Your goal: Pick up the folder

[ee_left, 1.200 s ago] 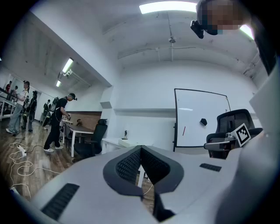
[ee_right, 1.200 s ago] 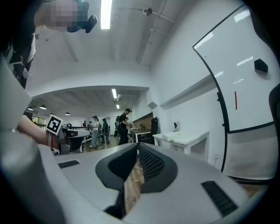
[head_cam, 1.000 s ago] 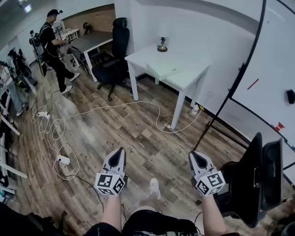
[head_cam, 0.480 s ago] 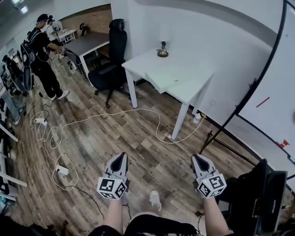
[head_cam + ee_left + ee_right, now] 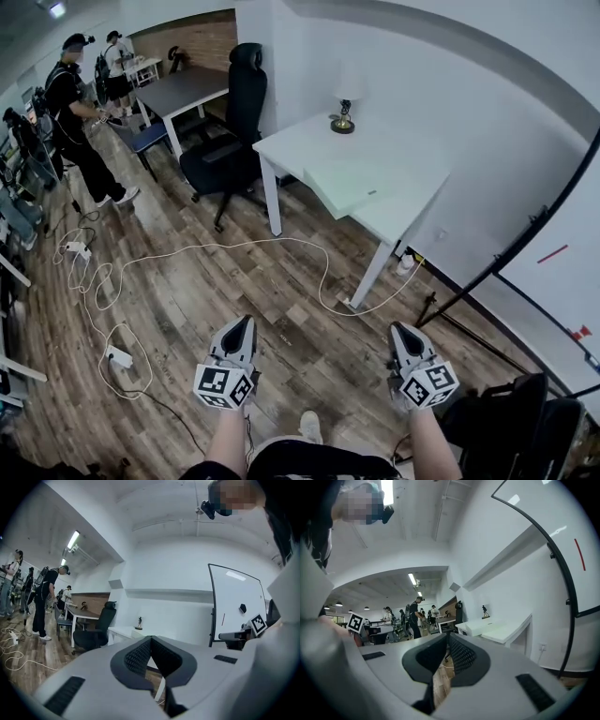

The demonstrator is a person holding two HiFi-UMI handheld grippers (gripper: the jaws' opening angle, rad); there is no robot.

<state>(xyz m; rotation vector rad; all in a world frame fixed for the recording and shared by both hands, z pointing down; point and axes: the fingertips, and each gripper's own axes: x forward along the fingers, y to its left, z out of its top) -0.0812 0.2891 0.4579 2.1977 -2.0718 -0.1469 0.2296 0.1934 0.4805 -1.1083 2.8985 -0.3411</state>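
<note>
A pale green folder point(image 5: 347, 178) lies flat on the white table point(image 5: 412, 202) ahead, next to a small figurine point(image 5: 343, 120). In the right gripper view the folder point(image 5: 500, 631) shows as a light slab on the tabletop. My left gripper point(image 5: 246, 322) and right gripper point(image 5: 398, 328) are held level over the wooden floor, well short of the table. Both are shut with nothing between the jaws. The left gripper point(image 5: 151, 639) looks toward the table point(image 5: 123, 631); the right gripper point(image 5: 448, 635) looks the same way.
A black office chair point(image 5: 230, 141) stands left of the table. A white cable point(image 5: 234, 246) and power strip point(image 5: 119, 357) lie on the floor. A whiteboard stand point(image 5: 525, 244) rises at right, another black chair point(image 5: 511, 427) at lower right. A person point(image 5: 80, 122) stands far left.
Both grippers have travelled forward together toward the white table, which now sits nearer and more central. The black chair at right has slipped toward the frame's corner. The jaws stayed shut.
</note>
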